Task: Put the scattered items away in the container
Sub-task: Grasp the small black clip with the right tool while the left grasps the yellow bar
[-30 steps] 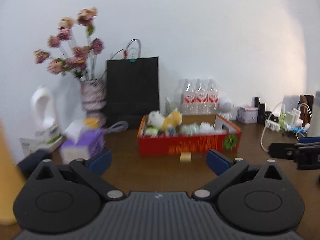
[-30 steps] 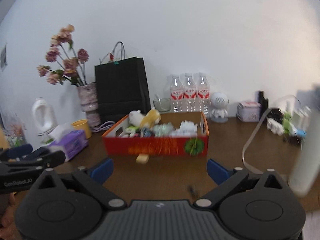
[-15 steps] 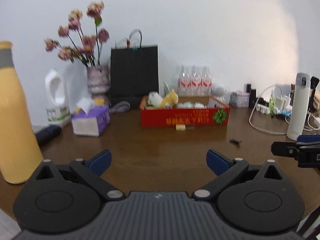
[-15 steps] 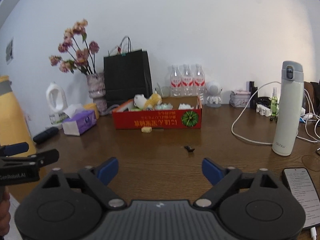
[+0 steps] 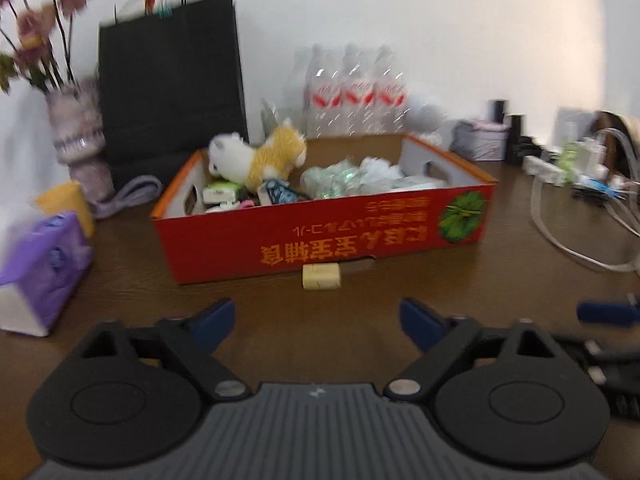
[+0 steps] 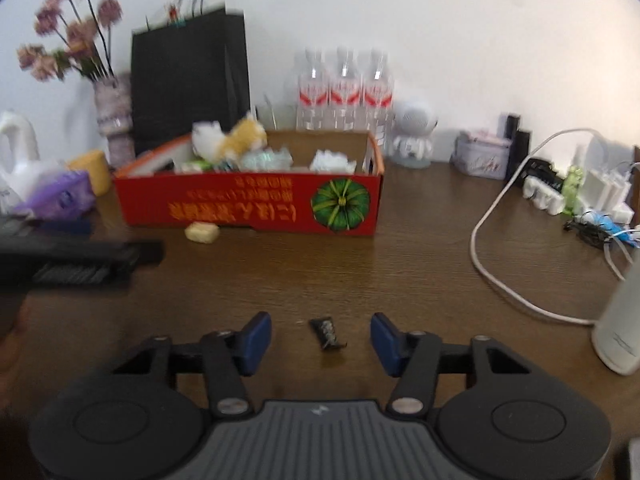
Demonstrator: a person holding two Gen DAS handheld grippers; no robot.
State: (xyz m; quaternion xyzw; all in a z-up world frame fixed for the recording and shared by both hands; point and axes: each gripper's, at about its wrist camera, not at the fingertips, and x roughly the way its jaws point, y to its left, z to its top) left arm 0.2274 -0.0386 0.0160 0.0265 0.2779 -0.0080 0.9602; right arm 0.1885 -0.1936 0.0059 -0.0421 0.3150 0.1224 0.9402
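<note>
A red cardboard box [image 5: 320,236] with a plush toy and several packets in it stands mid-table. A small yellow block [image 5: 322,276] lies at its front wall, just ahead of my left gripper [image 5: 316,320]. The left jaws are closing with nothing between them. In the right wrist view a small black clip [image 6: 327,332] lies on the table between the blue pads of my right gripper [image 6: 320,342]. The right jaws are closing, and the pads stand clear of the clip. The box [image 6: 248,204] and the yellow block [image 6: 202,233] lie further ahead, to the left.
Behind the box stand a black paper bag [image 5: 168,80], a flower vase [image 5: 80,140] and water bottles [image 6: 344,92]. A purple tissue box [image 5: 40,264] and a yellow cup [image 5: 68,204] sit left. A white cable [image 6: 496,240], a power strip [image 6: 560,196] and a white flask [image 6: 620,320] lie right.
Since half a second ago both grippers have come forward and down towards the box. The right jaws have narrowed around the black clip. The left jaws have narrowed a little.
</note>
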